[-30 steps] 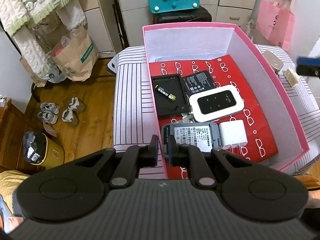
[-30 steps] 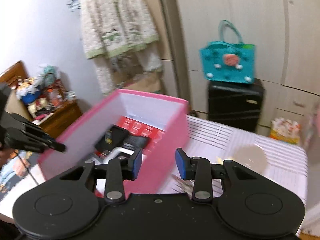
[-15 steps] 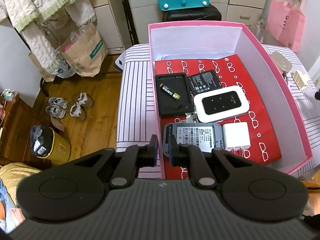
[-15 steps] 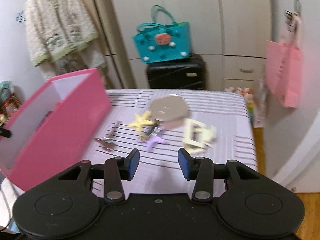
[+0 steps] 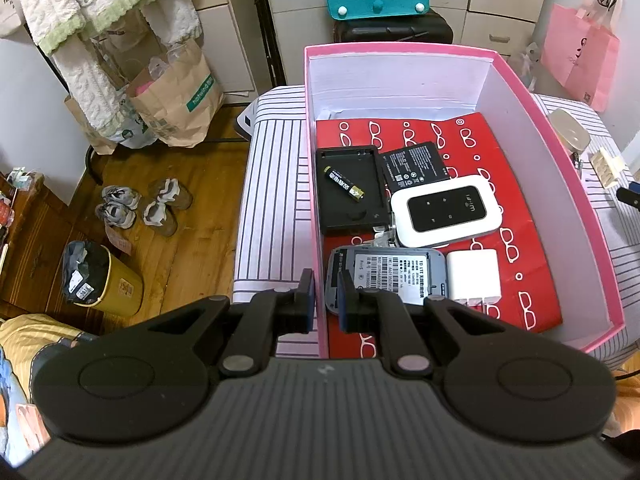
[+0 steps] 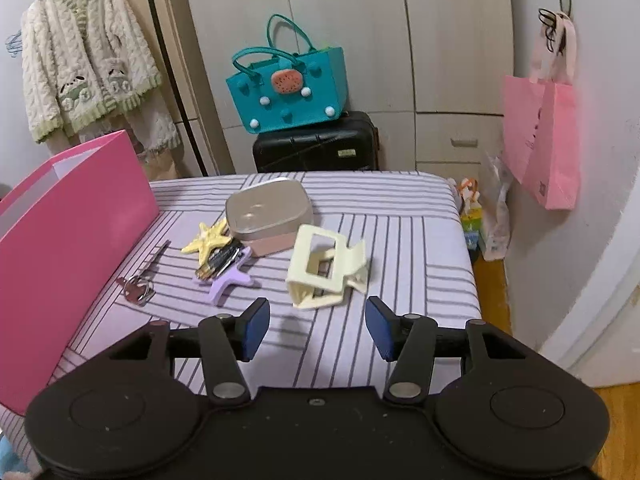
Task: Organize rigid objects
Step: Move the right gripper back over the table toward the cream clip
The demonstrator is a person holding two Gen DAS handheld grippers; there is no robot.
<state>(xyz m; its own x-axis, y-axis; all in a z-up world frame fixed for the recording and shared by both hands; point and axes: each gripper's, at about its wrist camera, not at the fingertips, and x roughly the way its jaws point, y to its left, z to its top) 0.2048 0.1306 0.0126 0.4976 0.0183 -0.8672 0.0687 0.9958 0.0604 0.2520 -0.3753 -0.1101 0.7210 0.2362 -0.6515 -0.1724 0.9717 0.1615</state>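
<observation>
My left gripper (image 5: 326, 300) is shut on the near left wall of the pink box (image 5: 314, 184). Inside lie a white Wi-Fi router (image 5: 446, 210), a black tray (image 5: 352, 192) with a battery (image 5: 344, 182), a black battery pack (image 5: 414, 164), a grey device (image 5: 386, 274) and a white charger (image 5: 472, 274). My right gripper (image 6: 316, 328) is open and empty, just short of a cream hair claw (image 6: 326, 270). Beyond lie a purple clip (image 6: 228, 280), a yellow starfish (image 6: 208, 236), keys (image 6: 138, 286) and a lidded container (image 6: 268, 210).
The pink box (image 6: 76, 232) stands left of the loose items on the striped table (image 6: 400, 240). The table's right edge drops to the floor by a wall with a pink bag (image 6: 540, 140). A teal bag (image 6: 286, 90) on a black suitcase stands behind.
My right gripper has swung right from the box to face the loose items, and its jaws have opened wider. My left gripper has kept its hold on the box wall.
</observation>
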